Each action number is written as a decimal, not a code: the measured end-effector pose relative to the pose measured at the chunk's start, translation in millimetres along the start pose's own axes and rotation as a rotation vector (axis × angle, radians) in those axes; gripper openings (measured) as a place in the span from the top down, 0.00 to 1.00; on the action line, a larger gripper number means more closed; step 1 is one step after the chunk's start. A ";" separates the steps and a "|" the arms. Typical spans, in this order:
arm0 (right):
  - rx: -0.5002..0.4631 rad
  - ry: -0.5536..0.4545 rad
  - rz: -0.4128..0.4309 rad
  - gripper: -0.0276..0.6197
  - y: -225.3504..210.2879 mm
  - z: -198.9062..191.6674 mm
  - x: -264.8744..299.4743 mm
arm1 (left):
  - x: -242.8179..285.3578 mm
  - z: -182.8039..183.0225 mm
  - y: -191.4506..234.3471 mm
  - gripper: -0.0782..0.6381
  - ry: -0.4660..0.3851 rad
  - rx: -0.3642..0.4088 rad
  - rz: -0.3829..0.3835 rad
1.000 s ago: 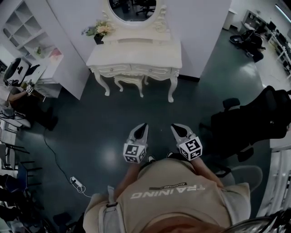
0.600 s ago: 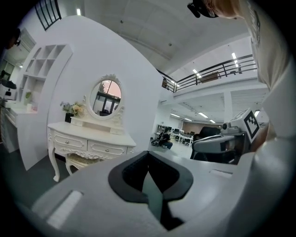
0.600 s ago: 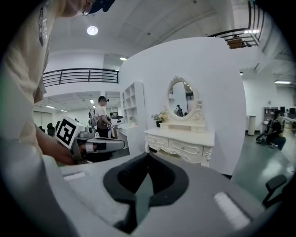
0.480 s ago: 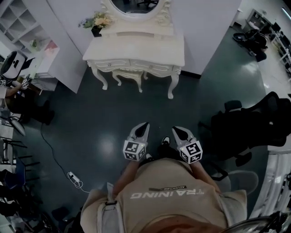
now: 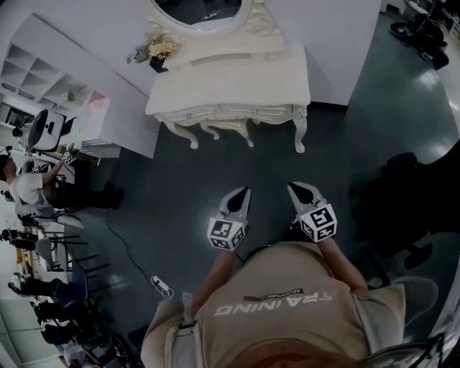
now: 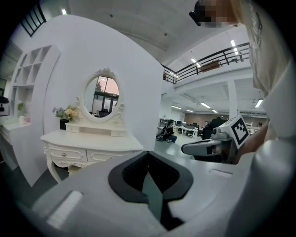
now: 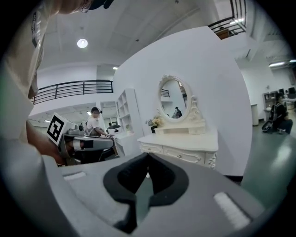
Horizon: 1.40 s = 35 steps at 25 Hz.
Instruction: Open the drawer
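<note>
The drawer (image 5: 198,113) sits shut in the carved front of the white dressing table (image 5: 230,83), which stands against the wall under an oval mirror (image 5: 201,11), with a pot of flowers (image 5: 158,50) at its back corner. The front band shows more than one drawer face side by side, each flush with the frame and each with a small knob (image 6: 70,154); which one is meant I cannot tell. Nothing of the task proper is done, as I judge it: no face stands out from the table and neither tool touches it. The left gripper (image 5: 243,192) and the right gripper (image 5: 295,188) are held out side by side in front of the person's chest, both pointing toward the table, with a wide stretch of bare dark floor (image 5: 215,172) between their tips and the table legs. In the left gripper view the jaws are clenched together with nothing in them, and the right gripper view shows the same: pads met at the tip, empty. What is left is nearly everything: close the gap to the table, part the jaws of one gripper, take hold of a knob and draw the face outward.
</note>
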State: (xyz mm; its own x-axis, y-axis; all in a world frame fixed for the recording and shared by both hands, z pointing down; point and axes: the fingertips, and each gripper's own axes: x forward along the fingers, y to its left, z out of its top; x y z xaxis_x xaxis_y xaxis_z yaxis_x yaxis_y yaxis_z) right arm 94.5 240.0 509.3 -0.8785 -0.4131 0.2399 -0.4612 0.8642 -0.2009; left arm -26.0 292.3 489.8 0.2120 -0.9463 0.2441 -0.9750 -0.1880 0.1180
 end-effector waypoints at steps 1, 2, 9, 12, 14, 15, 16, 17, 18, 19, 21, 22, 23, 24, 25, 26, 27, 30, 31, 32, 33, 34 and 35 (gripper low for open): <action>0.005 0.000 0.006 0.95 -10.8 1.0 6.7 | 11.3 -1.6 3.4 0.88 0.006 -0.021 0.007; 0.009 0.000 0.012 0.95 -20.9 2.0 12.4 | 22.0 -4.6 5.8 0.88 0.015 -0.049 0.014; 0.004 0.037 0.078 0.95 -76.7 3.5 52.9 | 91.6 -8.1 -0.4 0.88 0.076 -0.029 -0.006; 0.020 0.047 0.088 0.95 -89.9 3.9 70.8 | 112.3 -7.4 9.7 0.88 0.091 -0.038 -0.001; 0.025 0.059 0.091 0.95 -98.6 6.6 84.9 | 125.6 -1.9 20.7 0.88 0.094 -0.048 -0.005; 0.023 0.065 0.090 0.95 -103.9 7.4 93.4 | 132.8 0.0 27.6 0.88 0.096 -0.048 -0.009; 0.019 0.069 0.089 0.95 -108.9 7.6 103.1 | 140.0 0.1 35.3 0.88 0.101 -0.035 -0.014; 0.015 0.070 0.087 0.95 -112.7 7.7 113.4 | 146.5 -1.3 43.6 0.88 0.108 -0.008 -0.019; 0.010 0.069 0.086 0.95 -114.4 7.9 123.9 | 151.5 -3.7 52.4 0.88 0.116 0.024 -0.025; 0.004 0.067 0.082 0.95 -114.7 8.6 133.7 | 155.4 -6.0 61.4 0.88 0.120 0.045 -0.034; -0.011 0.066 0.062 0.95 -114.9 12.3 150.9 | 162.6 -7.9 79.5 0.88 0.114 0.028 -0.060; -0.014 0.069 0.045 0.95 -115.1 15.6 158.6 | 166.1 -7.3 88.5 0.88 0.111 0.012 -0.073; -0.015 0.072 0.028 0.95 -114.6 20.7 166.1 | 169.3 -5.1 97.7 0.88 0.111 0.005 -0.088; -0.016 0.075 0.011 0.95 -113.2 28.4 173.9 | 172.3 -0.1 107.1 0.88 0.110 0.005 -0.106; -0.019 0.076 -0.005 0.95 -111.2 38.2 182.5 | 175.3 7.7 117.0 0.88 0.105 0.013 -0.128; -0.027 0.076 -0.019 0.95 -109.3 48.4 192.1 | 178.3 16.1 127.4 0.88 0.100 0.034 -0.149; -0.038 0.076 -0.035 0.95 -108.0 57.5 202.5 | 181.3 22.9 138.5 0.88 0.098 0.072 -0.166; -0.072 0.073 -0.089 0.95 -111.3 75.8 232.5 | 191.5 30.1 172.7 0.88 0.105 0.176 -0.198; -0.079 0.073 -0.107 0.95 -114.0 80.4 241.1 | 195.8 30.7 183.8 0.88 0.103 0.169 -0.210; -0.083 0.074 -0.122 0.95 -116.7 84.8 248.9 | 200.1 31.0 195.1 0.88 0.101 0.155 -0.217; -0.082 0.072 -0.137 0.95 -119.2 88.4 255.6 | 204.6 31.0 206.2 0.88 0.101 0.144 -0.219; -0.078 0.067 -0.154 0.95 -122.2 91.3 261.2 | 209.6 30.9 216.5 0.88 0.102 0.139 -0.218; -0.070 0.058 -0.174 0.95 -126.4 93.5 265.4 | 215.4 30.9 225.3 0.88 0.103 0.135 -0.217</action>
State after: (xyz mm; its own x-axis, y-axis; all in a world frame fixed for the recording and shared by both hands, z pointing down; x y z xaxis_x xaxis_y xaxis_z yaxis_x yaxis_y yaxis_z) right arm -91.9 -5.7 509.6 -0.7767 -0.5425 0.3202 -0.5939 0.8000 -0.0852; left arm -202.0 38.0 539.2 0.4154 -0.8499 0.3242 -0.9047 -0.4231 0.0501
